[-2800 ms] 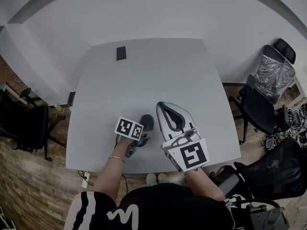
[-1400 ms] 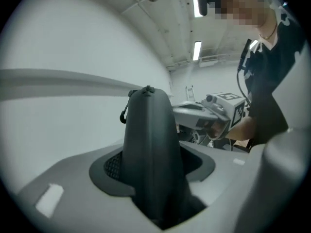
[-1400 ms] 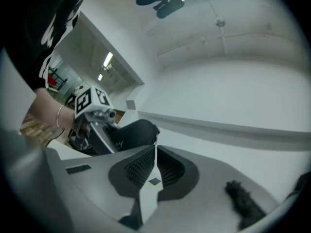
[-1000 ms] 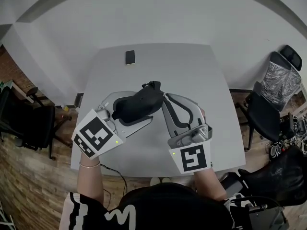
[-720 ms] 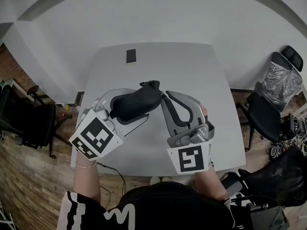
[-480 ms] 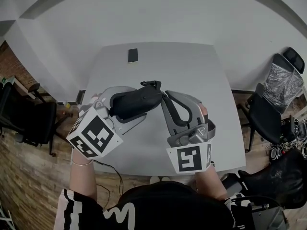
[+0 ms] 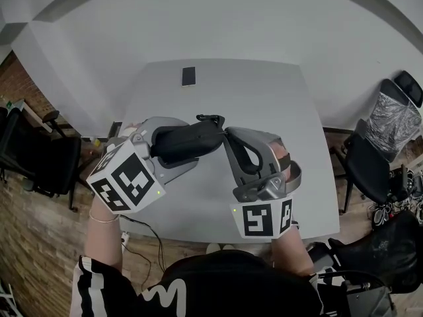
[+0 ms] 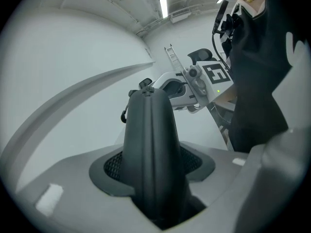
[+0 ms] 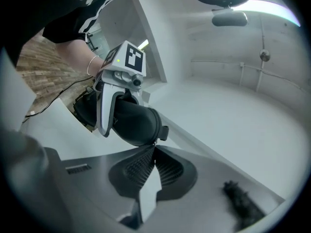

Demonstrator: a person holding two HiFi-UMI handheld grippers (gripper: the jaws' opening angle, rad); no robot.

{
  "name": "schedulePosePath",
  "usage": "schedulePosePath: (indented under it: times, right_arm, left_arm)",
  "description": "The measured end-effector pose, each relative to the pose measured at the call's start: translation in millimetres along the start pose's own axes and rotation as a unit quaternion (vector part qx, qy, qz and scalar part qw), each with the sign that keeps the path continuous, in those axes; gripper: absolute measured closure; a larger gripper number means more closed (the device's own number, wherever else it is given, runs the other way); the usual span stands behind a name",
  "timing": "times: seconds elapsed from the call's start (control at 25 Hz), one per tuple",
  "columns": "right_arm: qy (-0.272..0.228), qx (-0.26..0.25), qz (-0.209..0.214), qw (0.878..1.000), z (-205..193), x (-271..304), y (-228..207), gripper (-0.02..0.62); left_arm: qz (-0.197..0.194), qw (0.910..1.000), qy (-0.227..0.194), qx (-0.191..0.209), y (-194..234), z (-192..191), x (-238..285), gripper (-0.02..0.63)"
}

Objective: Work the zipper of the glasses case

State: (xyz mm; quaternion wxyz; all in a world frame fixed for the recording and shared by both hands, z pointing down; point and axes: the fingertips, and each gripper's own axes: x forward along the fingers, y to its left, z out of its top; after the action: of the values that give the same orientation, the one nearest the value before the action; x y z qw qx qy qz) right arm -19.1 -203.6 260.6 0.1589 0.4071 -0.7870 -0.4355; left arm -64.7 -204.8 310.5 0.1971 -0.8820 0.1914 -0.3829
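Observation:
My left gripper grips the dark glasses case round its middle and holds it up above the grey table. In the left gripper view the case stands wedged between both pads, its narrow end pointing away. My right gripper meets that end. In the right gripper view its tips are pinched together at the case, on a small metal zipper pull; a dark tab juts out beside it.
A phone lies flat near the table's far edge. Office chairs stand on the floor at the right and left. A cable hangs off the table's near left side.
The case, lying on the table near its front edge at first, is now held in the air. Over the last second both grippers drifted slightly, with the right tips staying at the case's end.

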Motion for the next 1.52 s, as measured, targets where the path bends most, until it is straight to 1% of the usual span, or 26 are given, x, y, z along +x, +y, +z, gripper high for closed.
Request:
schedulePosePath:
  times: [0.16,0.32,0.48,0.56,0.68,0.8,0.88,0.92,1.08,1.24,1.36,1.52]
  right_arm:
    - [-0.02,0.011,0.009,1.0,7,-1,1,0.589]
    - [-0.036,0.004,0.013,0.999,15,-3,0,0.591]
    - [-0.05,-0.009,0.024,0.998,21,-5,-3,0.591]
    - [-0.058,-0.019,0.032,0.998,28,-6,-1,0.591]
    - [-0.07,-0.033,0.041,0.996,41,-6,8,0.591]
    - [-0.084,-0.032,0.043,0.995,44,-4,7,0.591]
    - [-0.092,-0.022,0.044,0.995,44,-1,4,0.591]
    - [-0.095,-0.02,0.044,0.994,45,0,3,0.591]
    - [-0.095,-0.034,0.041,0.994,45,4,8,0.591]
    - [-0.102,-0.038,0.035,0.993,46,3,9,0.591]
    - [-0.11,-0.043,0.038,0.992,50,1,9,0.591]
    - [-0.119,-0.037,0.042,0.991,57,-6,9,0.591]
  left_arm:
    - [0.008,0.9997,-0.018,-0.01,-1,-1,-3,0.331]
    - [0.009,0.9988,-0.041,-0.025,-3,-4,2,0.325]
    - [0.032,0.9988,-0.037,-0.003,0,-4,13,0.307]
    - [0.04,0.9985,-0.037,-0.001,0,-3,17,0.301]
    - [0.05,0.9981,-0.036,0.008,-3,-2,17,0.267]
    - [0.056,0.9974,-0.043,0.012,-2,0,16,0.272]
    - [0.057,0.9971,-0.05,0.009,0,1,16,0.328]
    - [0.057,0.9969,-0.053,0.005,1,1,16,0.34]
    - [0.05,0.997,-0.057,-0.013,-1,-4,17,0.348]
    - [0.032,0.9964,-0.071,-0.031,-7,-2,16,0.35]
    - [0.015,0.9954,-0.084,-0.044,-12,1,11,0.35]
    - [-0.008,0.9939,-0.098,-0.051,-21,9,4,0.35]
